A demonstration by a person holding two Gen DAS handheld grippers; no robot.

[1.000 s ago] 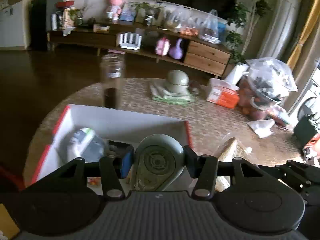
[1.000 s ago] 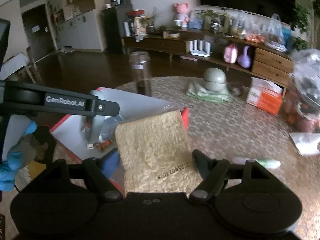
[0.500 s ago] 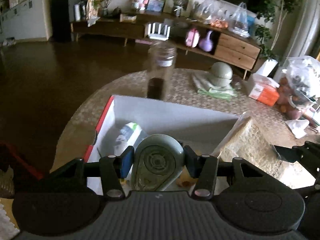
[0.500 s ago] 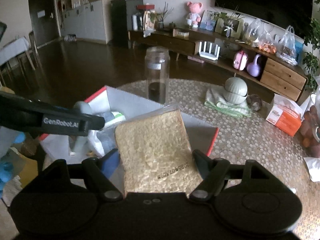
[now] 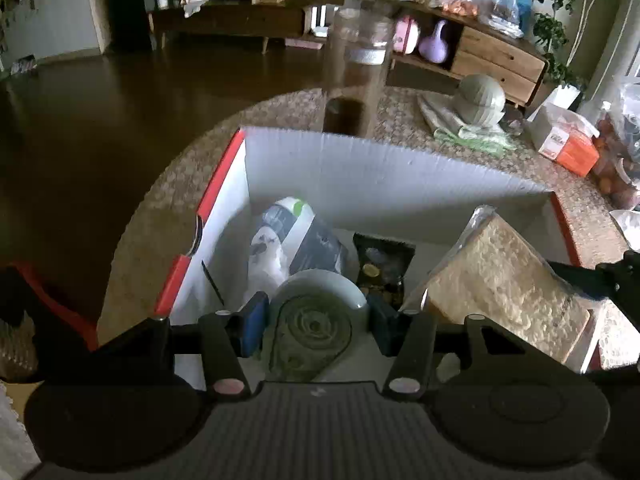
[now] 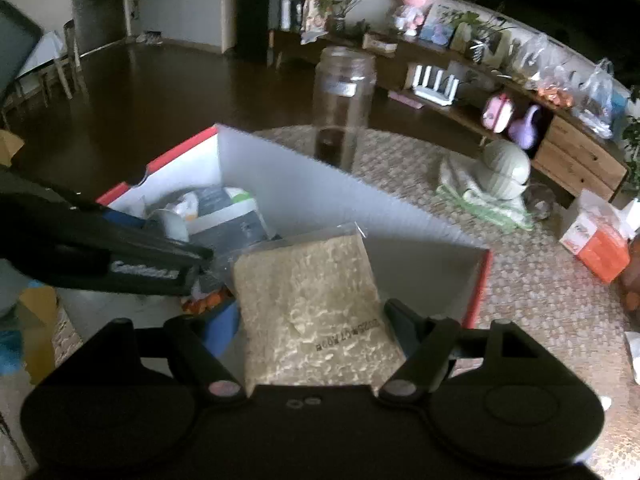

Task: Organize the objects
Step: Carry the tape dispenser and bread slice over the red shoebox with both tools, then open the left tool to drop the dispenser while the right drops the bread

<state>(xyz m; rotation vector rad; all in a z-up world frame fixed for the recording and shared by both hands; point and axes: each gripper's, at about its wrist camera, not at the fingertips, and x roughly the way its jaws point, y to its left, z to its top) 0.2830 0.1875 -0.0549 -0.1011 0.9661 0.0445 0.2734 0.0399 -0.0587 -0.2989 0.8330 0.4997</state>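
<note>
Noodle packet [image 6: 316, 308] sits clamped in right hand-held gripper [image 6: 310, 320].

A glass jar [image 5: 356, 76] stands behind the box, apparently holding something dark; an orange carton [image 6: 596, 236] sits well apart

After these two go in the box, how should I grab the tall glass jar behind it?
Grip the tall glass jar across its straight mid-body, coming in level from the open table side right of the box. It stands upright, mostly empty, with the box wall in front; the narrower neck probably offers less hold.
</note>
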